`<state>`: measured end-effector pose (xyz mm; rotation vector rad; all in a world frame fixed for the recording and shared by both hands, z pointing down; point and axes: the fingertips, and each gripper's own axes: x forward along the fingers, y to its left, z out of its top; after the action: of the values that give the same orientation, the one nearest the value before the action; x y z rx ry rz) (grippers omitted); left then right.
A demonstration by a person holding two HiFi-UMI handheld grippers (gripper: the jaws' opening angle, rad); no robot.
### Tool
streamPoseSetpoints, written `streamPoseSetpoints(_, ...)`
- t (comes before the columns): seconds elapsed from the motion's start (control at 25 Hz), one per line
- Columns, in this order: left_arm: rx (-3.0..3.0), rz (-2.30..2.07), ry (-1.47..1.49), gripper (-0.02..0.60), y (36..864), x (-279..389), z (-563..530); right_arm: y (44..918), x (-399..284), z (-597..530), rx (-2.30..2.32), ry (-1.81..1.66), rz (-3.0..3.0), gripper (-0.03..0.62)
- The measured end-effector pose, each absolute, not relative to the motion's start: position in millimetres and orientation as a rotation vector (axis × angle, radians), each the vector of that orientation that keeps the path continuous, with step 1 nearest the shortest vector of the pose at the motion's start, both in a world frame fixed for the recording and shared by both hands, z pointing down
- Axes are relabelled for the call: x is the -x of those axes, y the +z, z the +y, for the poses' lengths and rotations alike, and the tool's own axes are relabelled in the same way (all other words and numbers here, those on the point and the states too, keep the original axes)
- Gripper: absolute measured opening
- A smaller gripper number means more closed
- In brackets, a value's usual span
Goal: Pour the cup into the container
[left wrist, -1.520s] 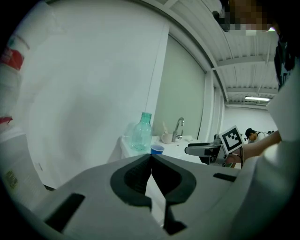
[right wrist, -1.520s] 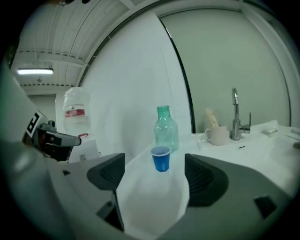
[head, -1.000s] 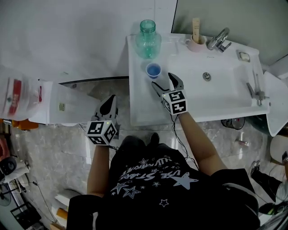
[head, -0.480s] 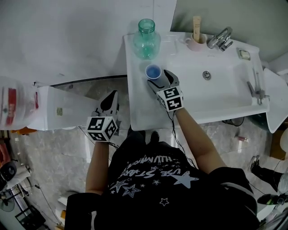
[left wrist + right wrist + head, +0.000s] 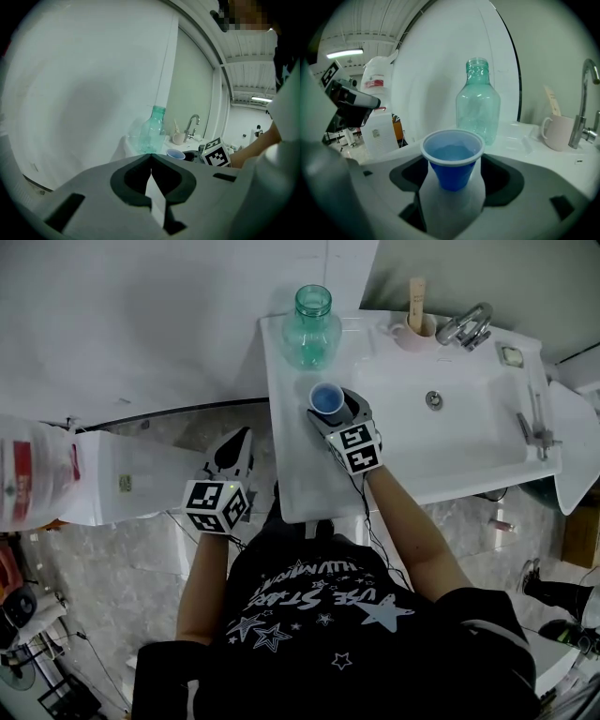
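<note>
Cup: small blue plastic one w/ a white rolled rim, tapering toward the base, upright. Inside looks pale blue; can't tell how full. It stands on the white sink counter, near the left front part, just in front of the bottle and not touching it. The bottle is clear green-tinted, round-shouldered, w/ a threaded neck and no cap, upright at the counter's back left corner.

R side: the right gripper is low over the counter w/ its jaws wide apart on either side of the cup. The jaws have just been closing a bit, cup betw. them, but in the right gripper view a strip of white counter shows on each side of the cup body, so the pads aren't pressing on it.

L side: the left gripper hangs off the counter's left edge, over the floor, jaws closed tip to tip w/ nothing in them.

Pink mug and tap sit at the back, well apart from the cup.
</note>
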<state>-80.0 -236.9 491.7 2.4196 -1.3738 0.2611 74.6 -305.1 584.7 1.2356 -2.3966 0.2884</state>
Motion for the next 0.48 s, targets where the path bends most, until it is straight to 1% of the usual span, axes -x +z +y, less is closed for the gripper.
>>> streamPoseSetpoints(0.16, -2.420, -1.362, 0.257, 0.012, 492.5, 82.8, -244.0, 586.7, -71.6, -308.0, -1.211, 0.277, -2.384, 0.300)
streamPoseSetpoints(0.48, -2.428, -1.327, 0.272, 0.012, 498.7, 86.1, -248.7, 585.6, -71.0, -309.7, -1.213, 0.266, -2.382, 0.298)
